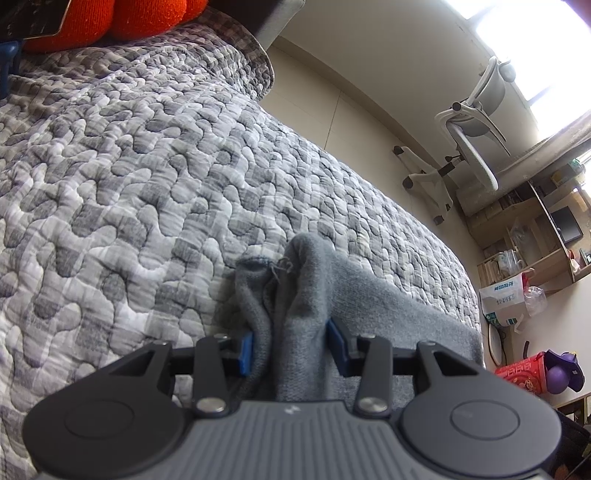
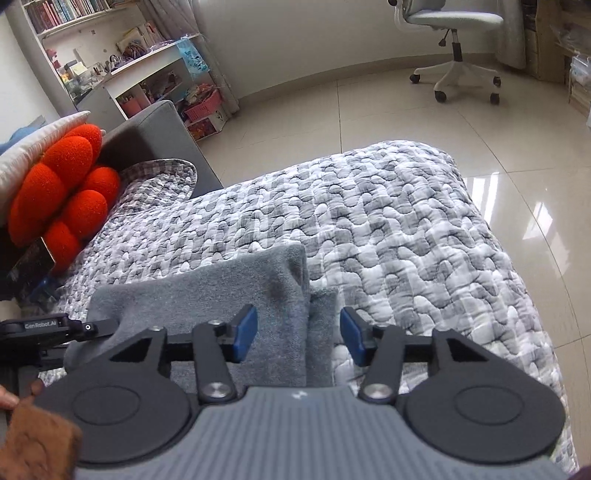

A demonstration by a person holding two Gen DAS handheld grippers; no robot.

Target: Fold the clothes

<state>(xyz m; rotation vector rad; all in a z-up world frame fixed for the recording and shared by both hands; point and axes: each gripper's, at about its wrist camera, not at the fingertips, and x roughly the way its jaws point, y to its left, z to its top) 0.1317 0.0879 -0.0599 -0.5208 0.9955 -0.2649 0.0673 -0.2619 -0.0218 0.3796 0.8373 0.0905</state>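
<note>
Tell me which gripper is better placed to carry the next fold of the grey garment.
Left, probably. The left gripper has bunched grey garment between its pads, while the right gripper hangs open above the cloth, gripping nothing.

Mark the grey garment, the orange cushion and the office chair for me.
grey garment [image 2: 236, 295]: right wrist view, flat upper layer.
orange cushion [image 2: 70, 184]: right wrist view, middle lobes.
office chair [image 2: 456, 18]: right wrist view, seat.
</note>
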